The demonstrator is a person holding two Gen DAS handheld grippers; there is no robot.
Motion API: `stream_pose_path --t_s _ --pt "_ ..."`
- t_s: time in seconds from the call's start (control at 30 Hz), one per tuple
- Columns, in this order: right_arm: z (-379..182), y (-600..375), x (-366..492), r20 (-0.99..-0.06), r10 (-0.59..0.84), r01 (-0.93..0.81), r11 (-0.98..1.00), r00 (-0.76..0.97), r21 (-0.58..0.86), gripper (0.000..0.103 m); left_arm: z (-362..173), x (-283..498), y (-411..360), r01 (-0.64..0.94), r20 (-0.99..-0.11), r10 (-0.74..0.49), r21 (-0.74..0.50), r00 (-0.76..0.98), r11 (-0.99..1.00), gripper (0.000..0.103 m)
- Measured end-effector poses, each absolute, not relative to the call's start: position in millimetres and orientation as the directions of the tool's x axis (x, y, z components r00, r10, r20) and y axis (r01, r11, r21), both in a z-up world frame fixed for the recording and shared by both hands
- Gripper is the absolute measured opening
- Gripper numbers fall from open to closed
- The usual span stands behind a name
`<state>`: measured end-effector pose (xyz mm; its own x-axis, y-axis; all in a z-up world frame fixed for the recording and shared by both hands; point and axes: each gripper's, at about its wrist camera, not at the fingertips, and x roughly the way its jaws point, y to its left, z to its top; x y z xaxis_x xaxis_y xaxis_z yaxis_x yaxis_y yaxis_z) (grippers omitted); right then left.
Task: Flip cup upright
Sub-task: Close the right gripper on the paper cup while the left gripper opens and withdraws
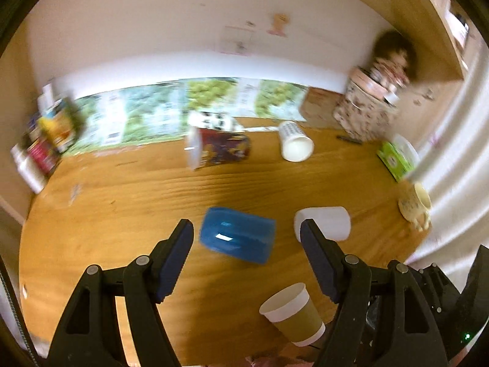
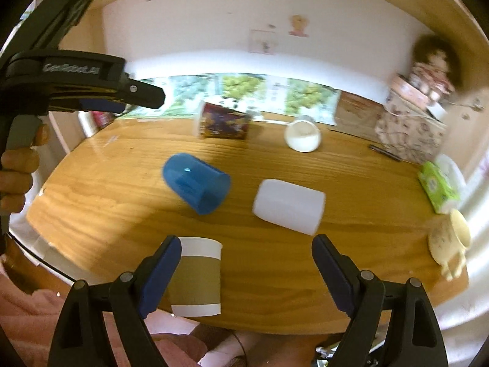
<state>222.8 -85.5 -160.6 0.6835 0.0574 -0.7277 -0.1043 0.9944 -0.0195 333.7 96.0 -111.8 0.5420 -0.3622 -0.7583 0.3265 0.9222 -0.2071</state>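
Several cups lie on their sides on the wooden table (image 2: 275,275). A blue plastic cup (image 1: 237,235) (image 2: 196,183) lies just beyond my left gripper (image 1: 246,229), which is open and empty. A white plastic cup (image 1: 324,222) (image 2: 288,205) lies to its right. A brown-sleeved paper cup (image 1: 293,314) (image 2: 197,276) stands near the table's front edge, beside the left finger of my right gripper (image 2: 246,244), which is open and empty. A colourful printed cup (image 2: 221,120) and a white dotted cup (image 2: 302,136) lie farther back.
A cream mug (image 2: 449,238) lies at the right edge. A green tissue pack (image 2: 438,186), a floral box (image 2: 409,134) with a doll on it and a pen (image 2: 385,152) are at the back right. Books (image 1: 52,134) stand at the back left. The left gripper's body (image 2: 76,70) shows at upper left.
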Motion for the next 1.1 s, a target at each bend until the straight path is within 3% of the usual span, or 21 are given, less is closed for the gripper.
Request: stream_pose_path --t_s 0.3,0.63,1.1 --pt "-157.0 -75.1 223.3 -0.717 0.220 -0.259 0.964 0.661 0.058 0.088 -110.4 271.7 142.7 0.132 -0.718 -0.305 -0.289 0.626 0.948 0.076" --pt "-171.0 -57.9 233.4 -0.749 0.239 -0.327 0.945 0.618 0.032 0.088 -119.9 219.7 178.3 -0.058 -0.730 -0.193 -0.303 0.655 0.951 0.076" --pt "-209.6 -47.8 258.1 -0.855 0.228 -0.307 0.948 0.466 0.085 0.088 -132.6 200.0 165.4 -0.064 -0.774 -0.162 -0.253 0.612 0.965 0.076"
